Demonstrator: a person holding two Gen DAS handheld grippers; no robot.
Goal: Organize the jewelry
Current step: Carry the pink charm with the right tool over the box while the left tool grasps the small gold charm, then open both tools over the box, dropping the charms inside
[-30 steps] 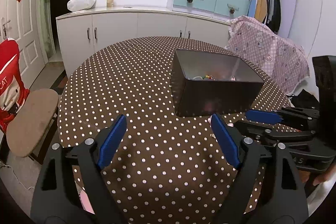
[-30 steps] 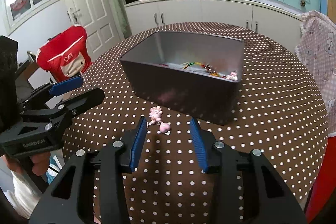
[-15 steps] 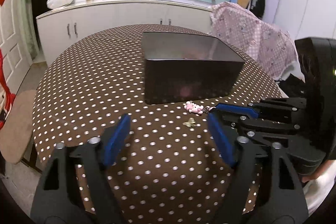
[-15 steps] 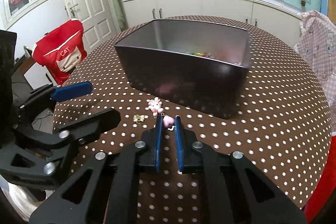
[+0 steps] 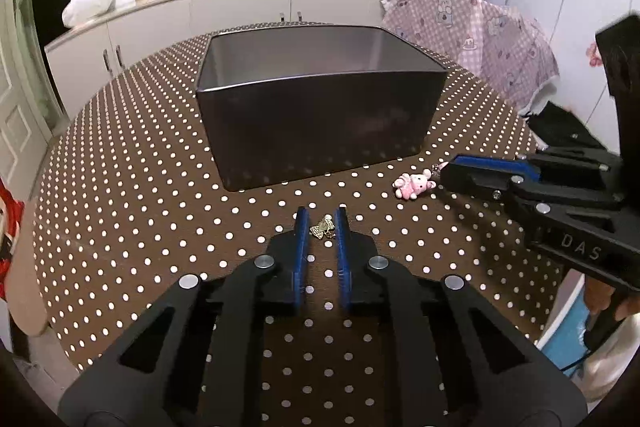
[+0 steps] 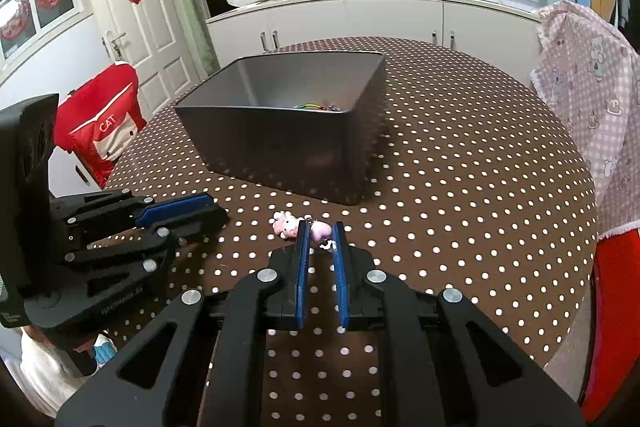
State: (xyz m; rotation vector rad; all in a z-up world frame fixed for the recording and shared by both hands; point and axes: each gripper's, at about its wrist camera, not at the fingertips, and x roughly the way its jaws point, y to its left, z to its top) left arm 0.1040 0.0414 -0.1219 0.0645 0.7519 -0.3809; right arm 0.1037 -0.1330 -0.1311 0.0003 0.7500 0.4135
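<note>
The left gripper [image 5: 322,223] has its fingers drawn nearly together around a small gold charm [image 5: 323,227] at centre frame; whether the pads truly bite it cannot be told. The right gripper [image 6: 319,231], fingers likewise narrowed, pinches a pale pink heart [image 6: 319,231], with a pink bunny [image 6: 285,225] lying just left of its tips and seemingly chained to it. I judge the risks thus: the charm is thin and flat on the cloth, so the pads may close over it and lift nothing; the bunny may swing on its link and tug the heart loose, or catch the bin [image 5: 320,115] rim on the way over. The grippers sit near each other and could collide. The bin stands above the fingers in both views, with some coloured pieces [image 6: 316,105] already inside. The desk [image 5: 140,187] is round, under brown polka-dot cloth; white cabinets [image 6: 360,19] fill the upper frame, a door [image 6: 132,11] upper left, a pink cloth [image 6: 592,87] at right.
</note>
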